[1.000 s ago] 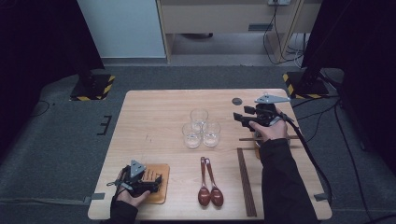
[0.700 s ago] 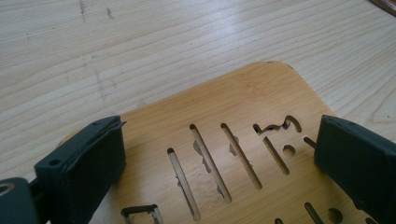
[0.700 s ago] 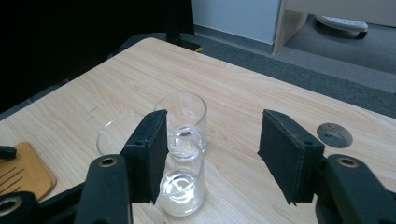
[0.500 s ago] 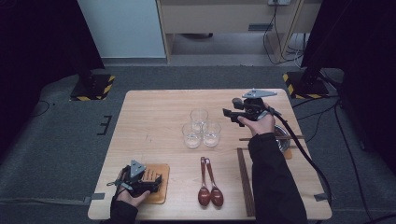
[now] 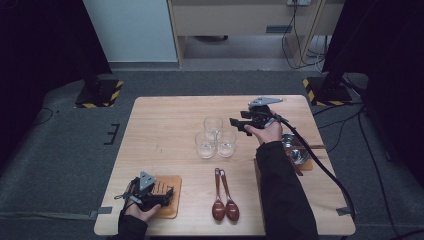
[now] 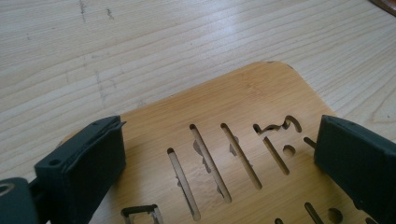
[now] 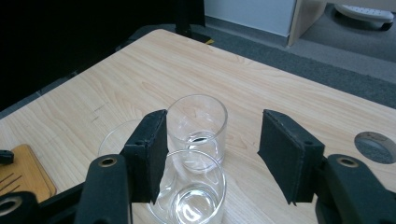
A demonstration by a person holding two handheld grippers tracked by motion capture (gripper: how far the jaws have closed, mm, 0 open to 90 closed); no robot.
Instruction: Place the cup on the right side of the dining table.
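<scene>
Three clear glasses stand bunched at the table's middle: a far glass [image 5: 213, 125], a left glass [image 5: 205, 145] and a right glass [image 5: 226, 143]. My right gripper [image 5: 239, 126] hovers just right of them, level, jaws open. In the right gripper view the far glass [image 7: 197, 125] shows between the open right gripper [image 7: 212, 137] fingers but farther off, untouched, and a nearer glass [image 7: 195, 196] sits below. My left gripper [image 5: 150, 192] rests at the front left over a slotted bamboo board [image 5: 170, 197]. The left gripper [image 6: 219, 154] stands open above that board [image 6: 233, 107].
Two dark wooden spoons [image 5: 224, 200] lie side by side near the front edge. A metal bowl [image 5: 296, 152] sits on a wooden mat at the right, behind my right forearm. A round grommet [image 7: 376, 147] is set into the tabletop [image 5: 160, 130].
My right gripper has moved left across the table toward the glasses, its jaws still open. The left gripper has stayed on the bamboo board.
</scene>
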